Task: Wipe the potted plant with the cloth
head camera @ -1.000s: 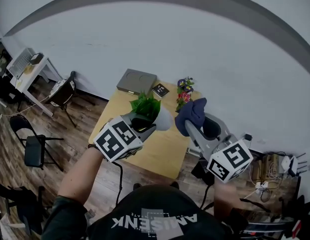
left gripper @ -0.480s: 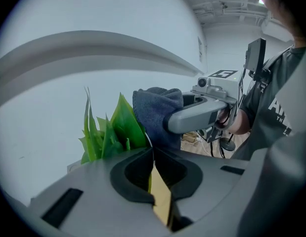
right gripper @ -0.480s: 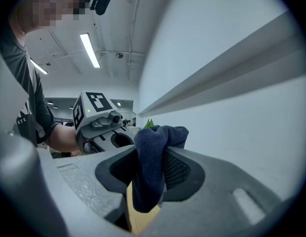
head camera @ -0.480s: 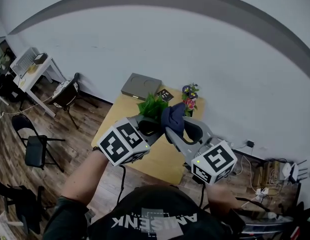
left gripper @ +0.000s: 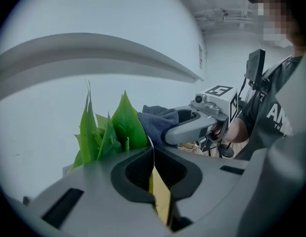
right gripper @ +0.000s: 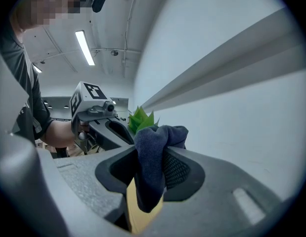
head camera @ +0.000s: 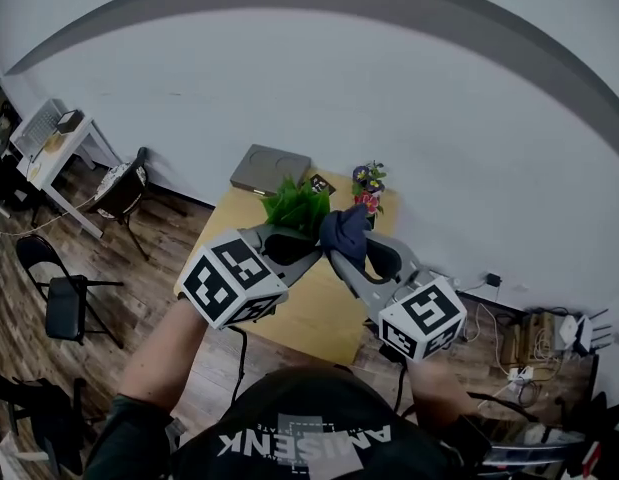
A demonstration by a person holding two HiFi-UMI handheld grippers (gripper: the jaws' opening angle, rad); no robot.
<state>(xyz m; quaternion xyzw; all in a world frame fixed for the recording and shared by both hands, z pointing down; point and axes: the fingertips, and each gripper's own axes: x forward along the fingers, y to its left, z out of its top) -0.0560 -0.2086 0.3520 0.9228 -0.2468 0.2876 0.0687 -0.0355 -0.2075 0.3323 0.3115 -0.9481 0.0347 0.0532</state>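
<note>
Looking down in the head view, I am holding the potted plant above the worktop with the left tongs. The right tongs are bringing the cloth against the right side of its leaves. In the left gripper view, the jaws are pinching almost together on the pot's thin rim. In the right gripper view, the jaws are clamping the bunched cloth. I judge the wiping is only just beginning, with nearly all the leaves waiting.
</note>
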